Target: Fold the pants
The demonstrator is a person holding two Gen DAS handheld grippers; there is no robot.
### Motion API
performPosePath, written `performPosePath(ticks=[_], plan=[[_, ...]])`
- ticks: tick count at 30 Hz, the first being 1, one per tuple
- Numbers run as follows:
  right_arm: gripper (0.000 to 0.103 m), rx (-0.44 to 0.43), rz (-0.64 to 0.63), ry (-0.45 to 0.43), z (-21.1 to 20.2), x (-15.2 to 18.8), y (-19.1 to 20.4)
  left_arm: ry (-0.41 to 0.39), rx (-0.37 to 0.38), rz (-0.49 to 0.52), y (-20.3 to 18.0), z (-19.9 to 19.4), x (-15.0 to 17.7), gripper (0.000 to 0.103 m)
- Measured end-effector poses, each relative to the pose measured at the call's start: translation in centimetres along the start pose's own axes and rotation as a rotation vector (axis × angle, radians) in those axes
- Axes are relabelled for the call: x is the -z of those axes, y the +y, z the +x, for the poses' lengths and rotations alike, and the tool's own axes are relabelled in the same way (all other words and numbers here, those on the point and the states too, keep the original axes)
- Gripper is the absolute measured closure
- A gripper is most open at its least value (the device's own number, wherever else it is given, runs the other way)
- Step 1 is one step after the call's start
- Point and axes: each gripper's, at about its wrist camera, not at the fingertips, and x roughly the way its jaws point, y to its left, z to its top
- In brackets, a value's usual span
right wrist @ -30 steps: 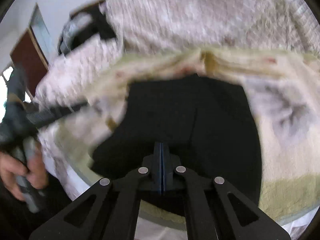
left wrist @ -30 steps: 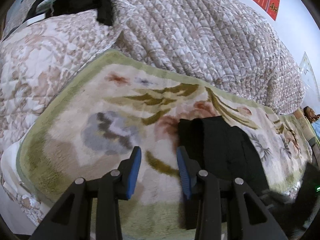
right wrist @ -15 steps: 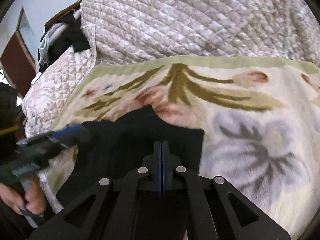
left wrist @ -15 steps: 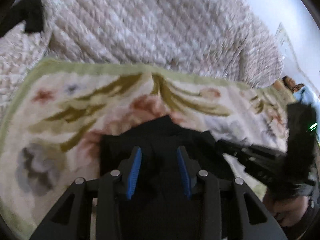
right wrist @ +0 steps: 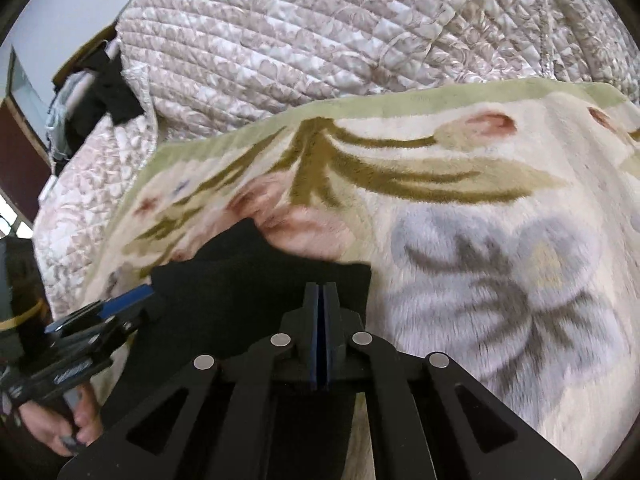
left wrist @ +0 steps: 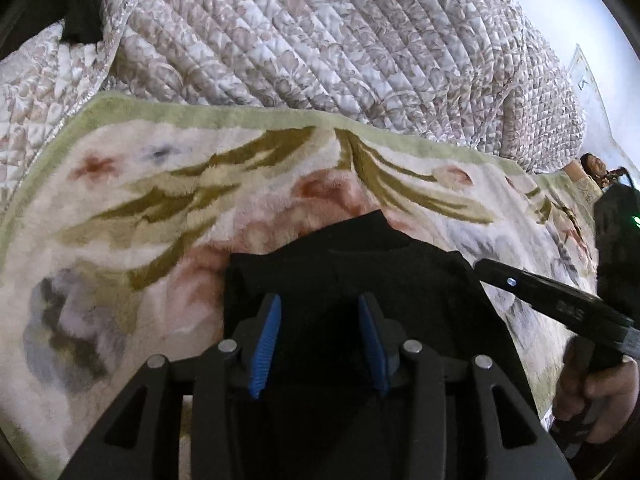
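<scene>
Your left gripper (left wrist: 319,338) is spread apart in the left wrist view, blue pads (left wrist: 265,346) well separated, nothing clamped between them. It sits over the black pants (left wrist: 360,264), which lie folded into a compact dark block on the floral blanket (left wrist: 160,208). One corner of the pants pokes up toward the pink flower in the pattern. Can't tell if the pads touch the cloth or just hover above it. Your right gripper (left wrist: 486,267) comes in from the right side of this view, its tip at the right edge of the pants, with your right hand (left wrist: 592,400) on its handle at the lower right. Quilted bedspread (left wrist: 340,40) is bunched up behind the blanket. Dark clothing (left wrist: 82,8) sits at the top left, partly cut off.

Right wrist view: your right gripper (right wrist: 320,292) is clenched, the two fingers pressed flat together with only a thin blue line between them. The tip is over the right part of the pants (right wrist: 256,288); can't tell whether any fabric is pinched in there. Pants lie on the blanket (right wrist: 480,240) at lower left of centre. Your left gripper (right wrist: 120,304) shows at the left, at the pants' left edge, with your left hand (right wrist: 60,428) below it. Quilted bedspread (right wrist: 320,40) fills the top; a pile of clothes (right wrist: 92,104) sits at upper left.
</scene>
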Motion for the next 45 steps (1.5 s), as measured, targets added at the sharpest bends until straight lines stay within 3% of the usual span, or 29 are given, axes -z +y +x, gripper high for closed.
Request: performPosePath(ticks=[2, 12, 16, 18, 27, 32, 40, 45], plan=[[0.085, -0.006, -0.025, -0.005, -1.2, 0.8, 0.8, -0.020, -0.007, 0.026, -0.3, -1.1, 0.3, 0.059], [0.085, -0.040, -0.138, 0.030, -3.9, 7.0, 4.1, -0.052, 0.015, 0.072, -2.4, -5.6, 4.5, 0.059], [0.085, -0.032, -0.154, 0.032, -3.5, 8.8, 4.1, -0.013, 0.002, 0.090, -2.5, -5.1, 6.9, 0.059], [0.085, -0.038, -0.158, 0.019, -3.4, 8.9, 4.0, -0.020, -0.028, 0.109, -2.4, -4.8, 7.6, 0.059], [0.083, -0.025, -0.202, -0.053, -3.8, 9.1, 5.0, -0.029, -0.032, 0.094, -1.8, -5.0, 7.4, 0.059], [0.074, -0.023, -0.210, -0.068, -4.0, 8.7, 5.1, -0.030, -0.056, 0.090, -1.7, -5.0, 6.9, 0.059], [0.074, -0.028, -0.187, -0.072, -4.1, 8.3, 4.6, -0.037, -0.073, 0.071, -1.1, -5.1, 6.5, 0.059], [0.064, -0.027, -0.189, -0.074, -4.2, 8.2, 4.8, -0.033, -0.072, 0.058, -0.8, -5.0, 6.3, 0.059]])
